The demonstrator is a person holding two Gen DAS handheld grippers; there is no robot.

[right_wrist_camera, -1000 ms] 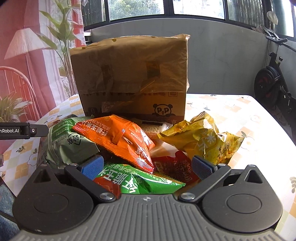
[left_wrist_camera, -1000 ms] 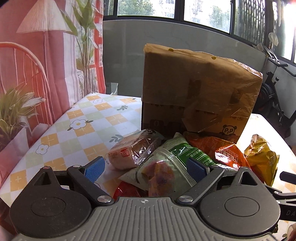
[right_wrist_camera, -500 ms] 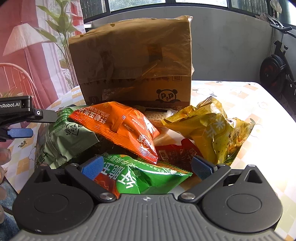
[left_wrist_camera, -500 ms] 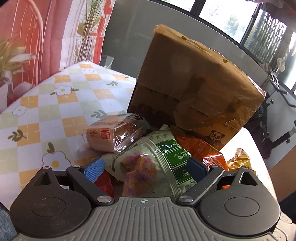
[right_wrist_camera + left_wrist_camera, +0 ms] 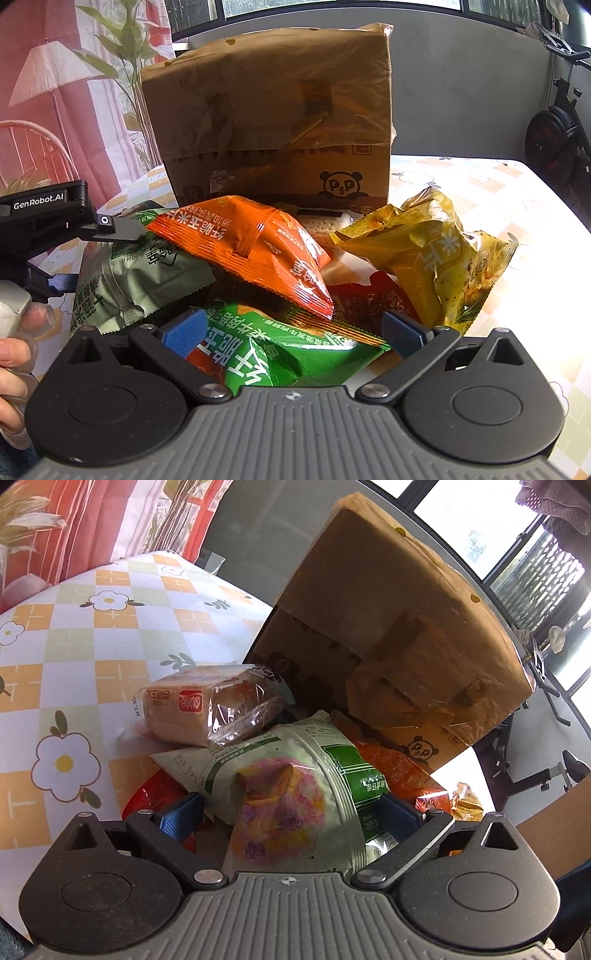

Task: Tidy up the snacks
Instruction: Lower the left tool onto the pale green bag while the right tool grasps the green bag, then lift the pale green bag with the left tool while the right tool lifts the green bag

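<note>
Checked, flowered tablecloth (image 5: pixel 74 635) carries a snack pile before a cardboard box (image 5: pixel 273 122). Left gripper (image 5: pixel 291 812) is spread wide around the pale green bag (image 5: pixel 295 775), pads not touching. Right gripper (image 5: pixel 293 330) gapes over the bright green bag (image 5: pixel 280 350), grasping nothing; orange bag (image 5: pixel 251 243) lies beyond.

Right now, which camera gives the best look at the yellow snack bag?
The right wrist view: the yellow snack bag lies crumpled in plain sight right of the orange bag. The left wrist view catches only a sliver of it.
</note>
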